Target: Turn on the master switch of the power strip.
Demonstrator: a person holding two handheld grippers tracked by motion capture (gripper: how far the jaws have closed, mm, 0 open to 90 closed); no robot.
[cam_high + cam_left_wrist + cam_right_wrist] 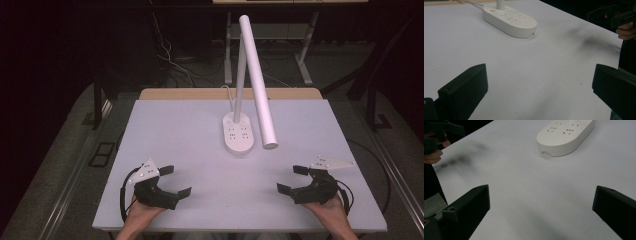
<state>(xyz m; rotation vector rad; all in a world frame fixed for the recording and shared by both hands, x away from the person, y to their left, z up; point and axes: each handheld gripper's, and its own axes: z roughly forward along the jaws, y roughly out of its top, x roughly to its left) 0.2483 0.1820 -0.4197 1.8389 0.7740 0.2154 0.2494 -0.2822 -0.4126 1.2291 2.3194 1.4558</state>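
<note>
A white desk lamp stands mid-table: an oval base (238,133) with sockets on top, a thin upright post (240,70), and a long tube head (257,80) slanting down to the right. The base also shows in the left gripper view (510,21) and in the right gripper view (565,136). My left gripper (175,181) rests near the front left edge, open, nothing between its jaws. My right gripper (293,179) sits near the front right edge, also open and empty. Both point inward toward the table's middle, well short of the lamp.
The white table top (190,140) has a wooden strip along its far edge. The lamp's cord (228,92) runs off the back. Beyond the table are desk legs and cables on a dark floor. In the left gripper view the other hand (625,31) shows at the upper right.
</note>
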